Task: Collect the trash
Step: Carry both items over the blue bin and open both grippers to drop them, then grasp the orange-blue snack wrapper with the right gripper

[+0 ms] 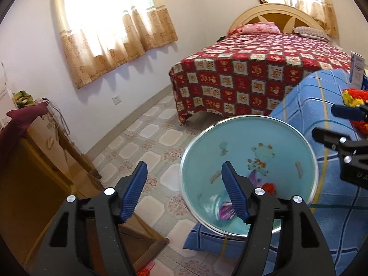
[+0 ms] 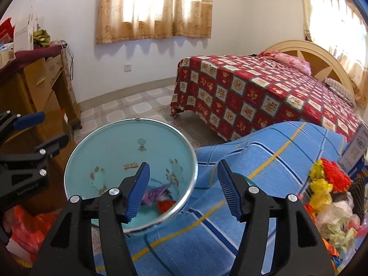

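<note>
Left claw (image 1: 184, 193) and right claw (image 2: 182, 189) are both released, blue pads apart with nothing between them, above the light-blue bin (image 2: 103, 142), whose metal rim overhangs the edge of the blue plaid cloth (image 2: 264, 161). Purple and red trash (image 2: 161, 197) lies blurred at the bin bottom. More wrappers (image 2: 329, 195) crowd the right edge, cut off; the box (image 2: 356, 147) lettering there is unreadable.
</note>
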